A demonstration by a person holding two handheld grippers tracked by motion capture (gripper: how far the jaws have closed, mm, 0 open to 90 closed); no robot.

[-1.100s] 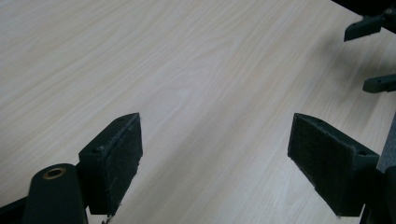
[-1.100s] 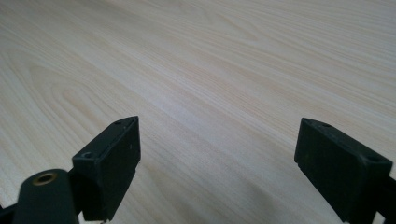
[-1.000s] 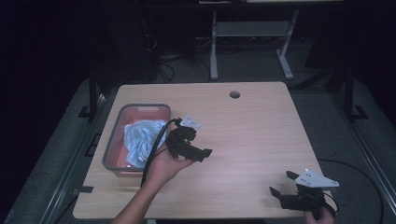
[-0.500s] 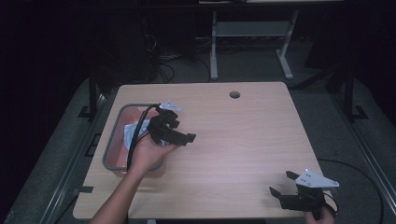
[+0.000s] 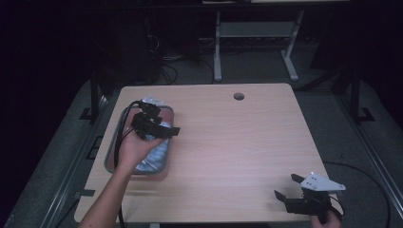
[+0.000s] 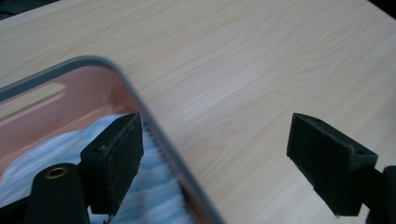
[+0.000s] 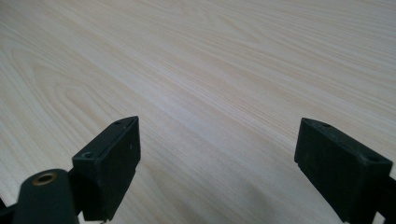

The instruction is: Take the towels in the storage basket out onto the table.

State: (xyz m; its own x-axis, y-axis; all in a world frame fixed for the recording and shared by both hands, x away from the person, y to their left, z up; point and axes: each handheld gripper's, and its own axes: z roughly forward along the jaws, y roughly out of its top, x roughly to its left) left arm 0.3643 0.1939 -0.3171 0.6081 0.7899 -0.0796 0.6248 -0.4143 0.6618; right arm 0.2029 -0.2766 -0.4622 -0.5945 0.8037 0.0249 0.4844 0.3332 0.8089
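A grey-rimmed tray [image 5: 110,153] with a pinkish floor sits on the left part of the wooden table [image 5: 237,142]. A crumpled blue-and-white cloth [image 5: 155,155] lies inside it. A hand holds my left gripper [image 5: 164,127] open above the tray's right side. In the left gripper view, the left gripper [image 6: 215,135] straddles the tray rim [image 6: 154,126]: one jaw hangs over the cloth [image 6: 149,192], the other over bare wood. My right gripper [image 5: 285,186] rests open near the table's front right corner. The right gripper [image 7: 217,140] has only wood grain between its jaws.
A round cable hole [image 5: 239,96] sits near the table's far edge. Beyond the table stand a white frame [image 5: 256,42] and cables on a dark floor. A black cable [image 5: 124,128] loops from the left gripper over the tray's left side.
The left gripper has swung left and away from the person, from beside the tray to above it. The right gripper has stayed put.
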